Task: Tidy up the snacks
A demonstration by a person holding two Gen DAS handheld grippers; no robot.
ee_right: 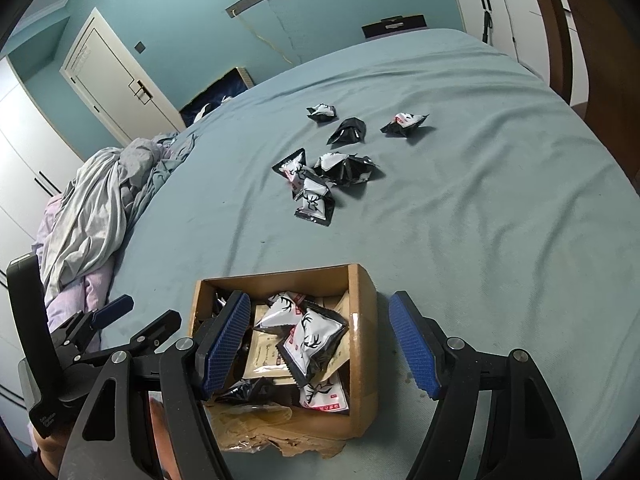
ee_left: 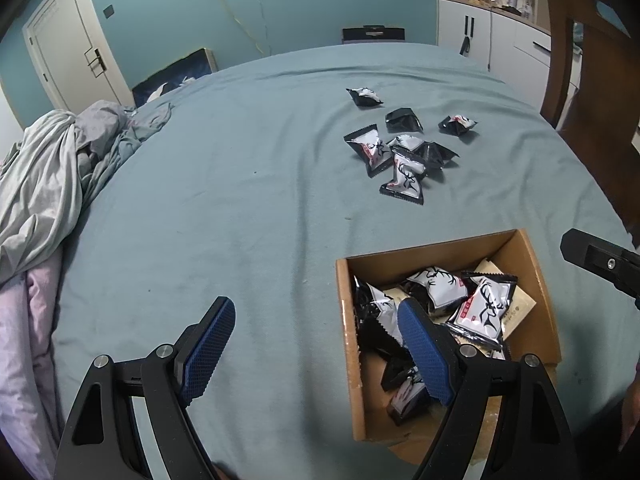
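On the bed [ee_left: 240,200], light crinkly snack packets [ee_left: 404,178] suit pinching at sealed edges; both claws [ee_left: 316,352] [ee_right: 320,344] gape empty over the box [ee_left: 532,280]

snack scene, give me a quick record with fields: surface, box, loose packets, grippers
surface: blue-green bedsheet
box: open cardboard box near both grippers, partly filled with black-and-white deer-print snack packets and beige sachets
loose packets: cluster of deer-print packets on the sheet beyond the box, several crumpled
left hand-held gripper: open, empty, one finger over the box
right hand-held gripper: open, empty, straddling the box's right wall
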